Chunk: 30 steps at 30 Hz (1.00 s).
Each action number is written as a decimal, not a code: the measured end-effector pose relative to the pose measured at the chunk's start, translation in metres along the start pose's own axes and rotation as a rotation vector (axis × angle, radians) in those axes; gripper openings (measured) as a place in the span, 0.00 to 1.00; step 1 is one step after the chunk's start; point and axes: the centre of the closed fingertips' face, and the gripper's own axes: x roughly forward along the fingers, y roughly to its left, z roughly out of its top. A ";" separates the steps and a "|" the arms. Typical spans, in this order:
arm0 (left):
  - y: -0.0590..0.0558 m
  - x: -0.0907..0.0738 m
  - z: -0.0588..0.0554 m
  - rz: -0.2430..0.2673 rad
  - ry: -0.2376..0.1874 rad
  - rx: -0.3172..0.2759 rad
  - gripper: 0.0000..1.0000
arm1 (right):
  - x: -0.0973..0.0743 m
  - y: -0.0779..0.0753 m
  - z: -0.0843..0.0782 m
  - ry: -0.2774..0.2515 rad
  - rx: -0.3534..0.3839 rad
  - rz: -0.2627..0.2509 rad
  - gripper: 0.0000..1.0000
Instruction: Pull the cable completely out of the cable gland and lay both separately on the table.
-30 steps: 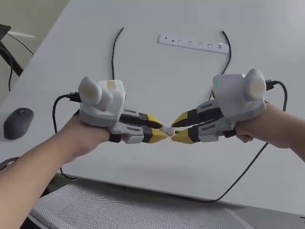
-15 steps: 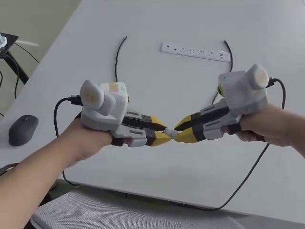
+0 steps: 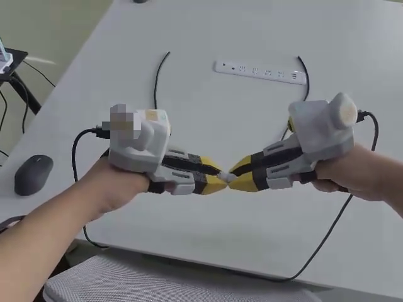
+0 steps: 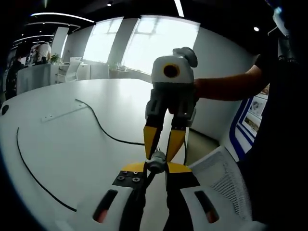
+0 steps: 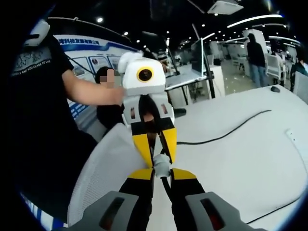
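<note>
Cable gland (image 4: 156,163), left tongs (image 3: 218,178) (right (image 3: 233,178) too)

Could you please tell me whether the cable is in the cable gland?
In: the dark cable runs straight out of the cable gland, with no gap between them.

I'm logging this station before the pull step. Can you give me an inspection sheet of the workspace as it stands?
Surface: white table, no spills seen.
Job's things: cable gland held in the air between the gripper tips; cable not yet pulled out; neither lies on the table.
Clutter: power strip at the far side; mouse at the left edge.
Grippers: left gripper and right gripper tip to tip, both shut on the cable gland.
Cables: black cables beside the power strip; a lead trails from the right gripper.
Surroundings: mesh chair at the near edge; a person stands in the background.
</note>
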 end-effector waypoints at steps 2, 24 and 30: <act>0.000 0.001 -0.001 -0.006 0.003 -0.010 0.14 | 0.001 0.002 -0.002 0.038 -0.064 -0.022 0.07; 0.000 -0.006 0.003 -0.042 -0.042 -0.215 0.14 | 0.003 -0.003 0.000 0.235 -0.764 -0.415 0.07; -0.004 -0.006 -0.002 -0.034 -0.024 -0.204 0.14 | 0.005 -0.002 -0.003 0.233 -0.731 -0.395 0.08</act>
